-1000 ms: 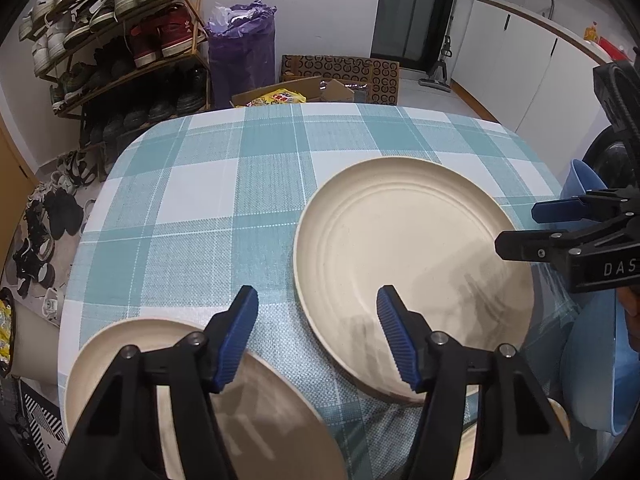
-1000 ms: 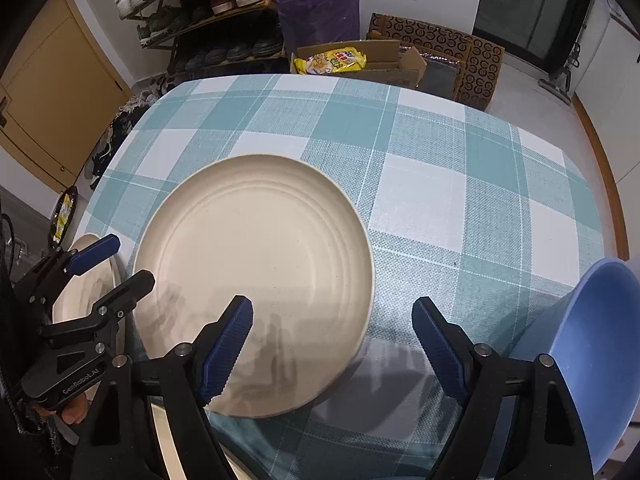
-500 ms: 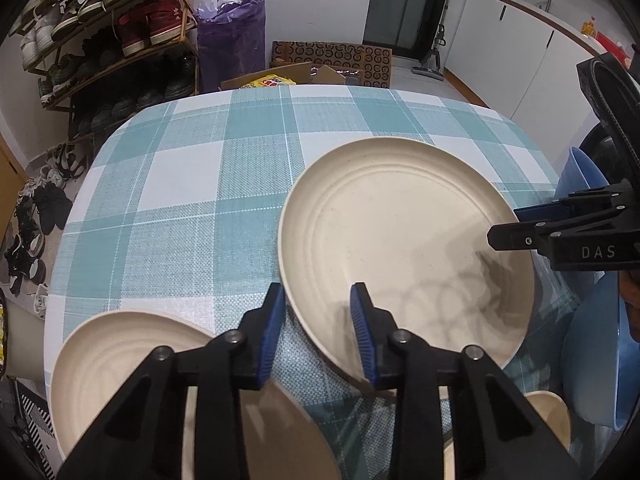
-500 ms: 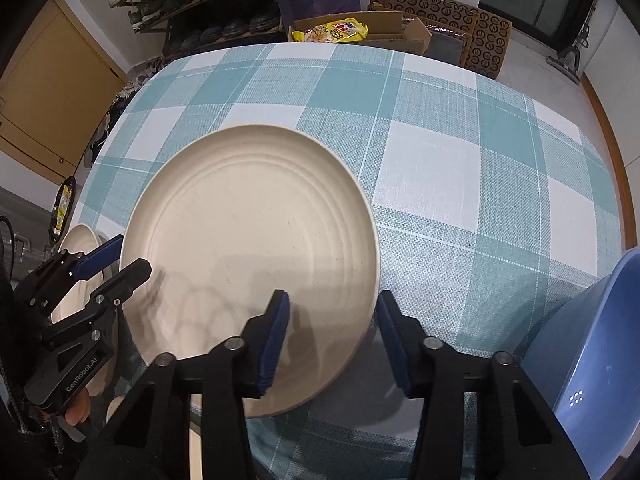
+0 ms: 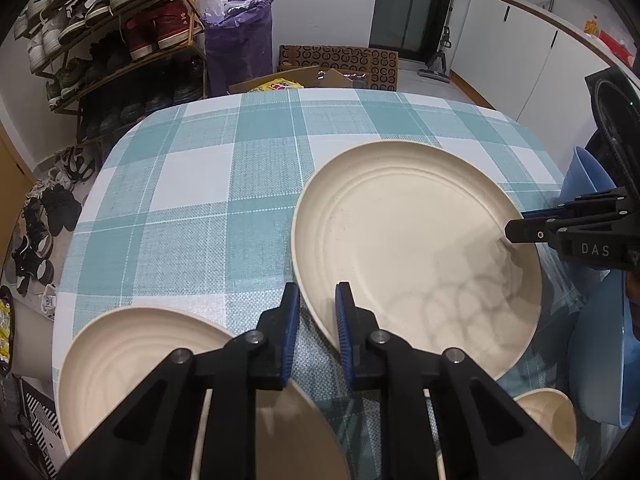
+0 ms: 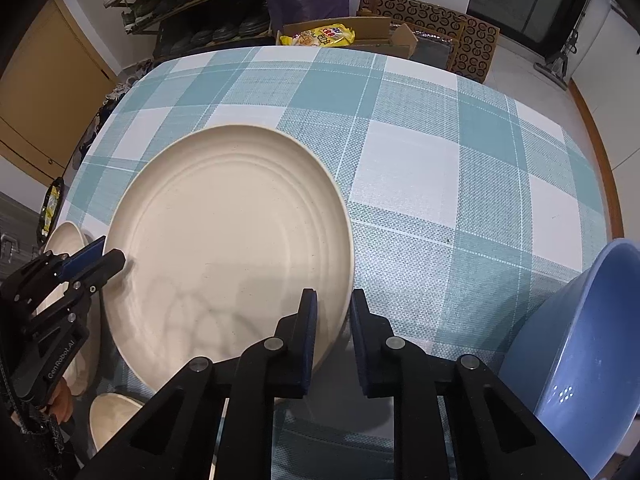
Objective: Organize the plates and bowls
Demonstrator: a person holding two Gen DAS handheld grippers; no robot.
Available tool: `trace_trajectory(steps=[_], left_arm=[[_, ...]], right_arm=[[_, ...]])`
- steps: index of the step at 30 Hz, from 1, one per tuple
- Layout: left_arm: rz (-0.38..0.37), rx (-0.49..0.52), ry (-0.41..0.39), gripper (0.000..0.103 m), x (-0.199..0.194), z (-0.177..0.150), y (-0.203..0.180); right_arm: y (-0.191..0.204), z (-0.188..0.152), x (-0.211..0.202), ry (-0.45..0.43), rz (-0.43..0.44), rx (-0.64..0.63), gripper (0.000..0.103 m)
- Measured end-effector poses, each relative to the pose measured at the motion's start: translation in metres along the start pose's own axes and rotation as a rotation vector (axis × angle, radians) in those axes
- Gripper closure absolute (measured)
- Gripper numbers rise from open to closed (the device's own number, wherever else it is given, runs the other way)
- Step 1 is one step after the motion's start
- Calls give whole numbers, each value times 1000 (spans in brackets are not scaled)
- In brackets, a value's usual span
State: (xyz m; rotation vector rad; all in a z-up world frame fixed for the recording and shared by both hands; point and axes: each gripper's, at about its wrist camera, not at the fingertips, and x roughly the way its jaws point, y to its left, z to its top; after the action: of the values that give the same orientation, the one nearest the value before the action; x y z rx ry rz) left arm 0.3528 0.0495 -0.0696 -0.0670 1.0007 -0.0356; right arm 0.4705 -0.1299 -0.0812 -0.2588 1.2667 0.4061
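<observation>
The big cream plate (image 5: 416, 248) lies flat near the middle of the desk (image 5: 192, 184), and it's the piece being dealt with. The left tongs (image 5: 317, 312) have just been closing and now pinch its near left rim. The right tongs (image 6: 332, 320) have closed likewise and pinch the near right rim. I'd say the grasp is made and the lift not yet begun. Next, both hands ought to rise together and keep it level, probably towards the second plate (image 5: 132, 360) at the near left edge, for stacking.

The room behind holds a shoe rack (image 5: 112, 40), a purple bag (image 5: 236, 36) and cardboard boxes (image 5: 340, 60). The desk wears a teal-and-white check cloth. A blue bowl (image 6: 592, 344) sits on the right, and a small cream bowl (image 5: 548, 412) close by.
</observation>
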Motion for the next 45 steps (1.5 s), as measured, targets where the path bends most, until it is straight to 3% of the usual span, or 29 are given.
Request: trace_trajectory(steps=[18,45], left_arm=[[5,6,-58,87,-31,-3,-4],[23,26,-210,87,-123,-15,-17]], right_arm=[[4,-12,-28,-82,-15,-13,90],[21,-51,-114,-249,10,-22,90]])
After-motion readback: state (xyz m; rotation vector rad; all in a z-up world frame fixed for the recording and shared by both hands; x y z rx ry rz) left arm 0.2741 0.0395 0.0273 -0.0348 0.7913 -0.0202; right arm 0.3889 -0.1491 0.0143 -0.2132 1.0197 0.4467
